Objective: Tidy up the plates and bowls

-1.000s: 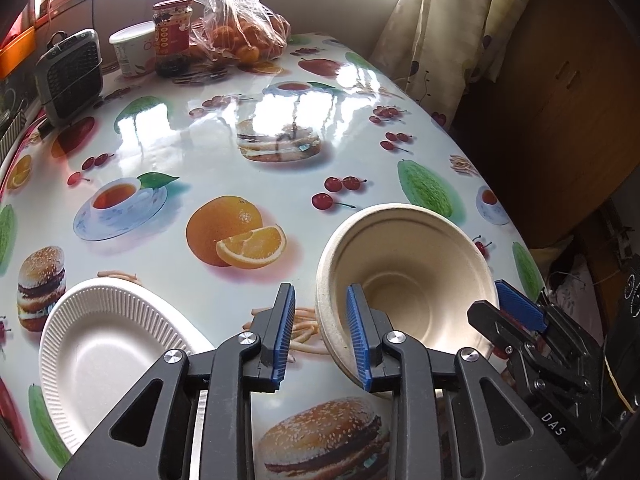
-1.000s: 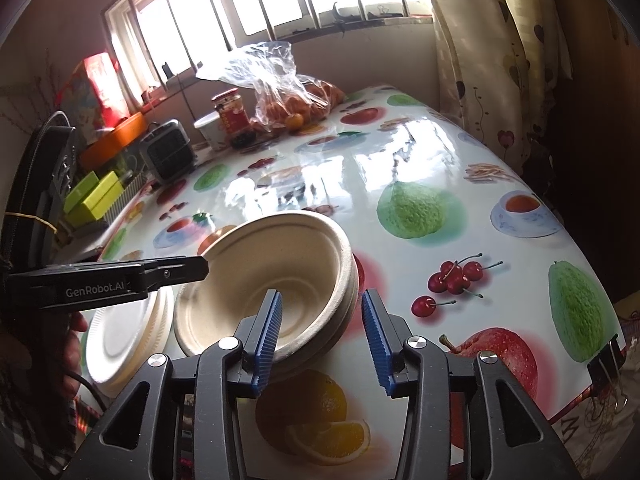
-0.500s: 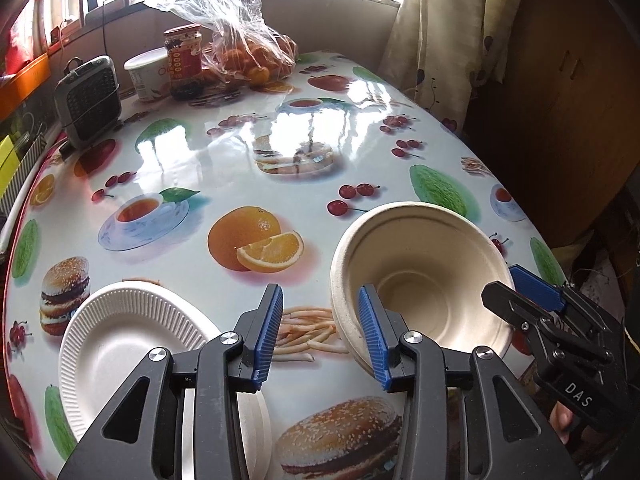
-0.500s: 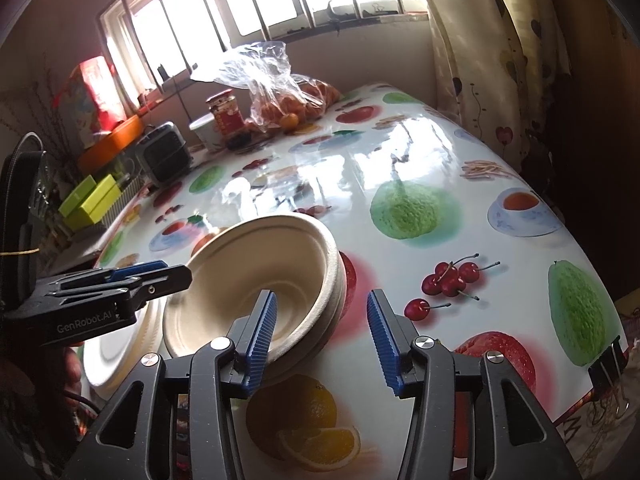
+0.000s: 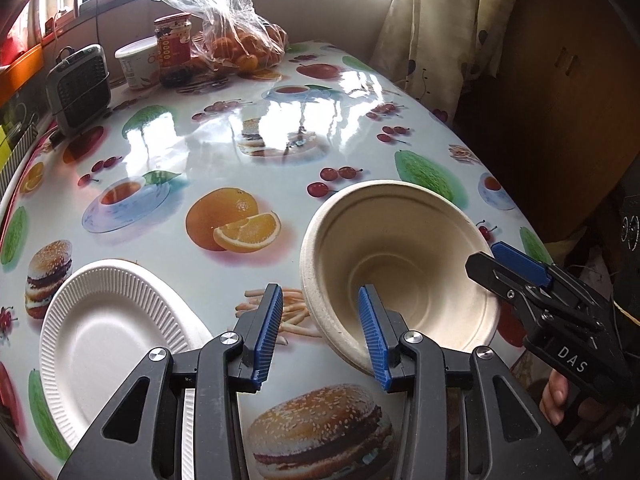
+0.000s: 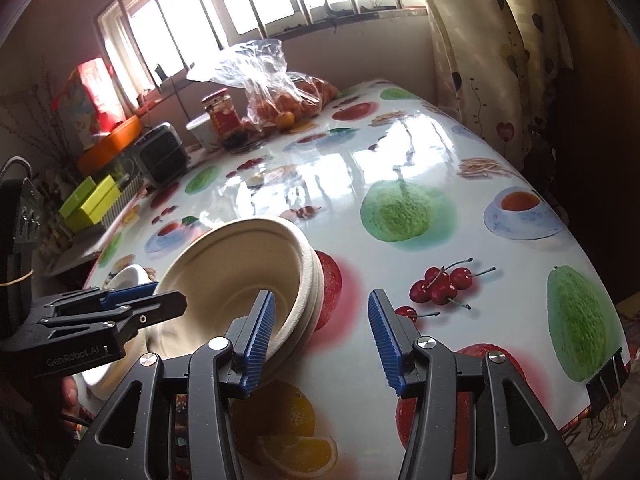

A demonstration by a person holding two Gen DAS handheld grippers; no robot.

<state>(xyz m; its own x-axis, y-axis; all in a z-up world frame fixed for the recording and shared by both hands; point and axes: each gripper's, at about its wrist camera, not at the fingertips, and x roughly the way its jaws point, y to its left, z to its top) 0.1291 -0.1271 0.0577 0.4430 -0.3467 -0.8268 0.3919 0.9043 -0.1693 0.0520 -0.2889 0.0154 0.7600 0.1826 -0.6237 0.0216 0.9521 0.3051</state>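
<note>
While both wrist cameras look across the glossy, fruit-printed surface [image 5: 248, 152], I see my left hand-held gripper [image 5: 322, 334] standing open, its ribbed blue pads apart and holding nothing. One pad sits just at the near rim of the bowls [image 5: 396, 268], the other over printed fries on the oilcloth.

The bowls are beige, matte, fibrous pulp, round with a stepped wall and a rolled lip. From the right wrist view they [image 6: 240, 276] read as a nested stack, several rims layered at the edge, tilted so the opening faces the cameras.

My right hand-held gripper [image 6: 322, 334] is also open. Its left pad lies against the near rim of the stack, while its right pad hangs over bare surface beside printed cherries. In the left view, that gripper [image 5: 516, 272] reaches the far right rim of the bowls; I cannot tell whether it touches.

To the left lies a white paper plate [image 5: 108, 328], round, with a fluted, ridged border and a smooth centre, flat on the surface and partly hidden under my left gripper's black frame.

At the far end stand a crinkled clear plastic bag of oranges [image 5: 236, 36], a red-labelled jar [image 5: 173, 48], a white tub [image 5: 138, 62] and a small dark heater [image 5: 78, 88] with a grille.
</note>
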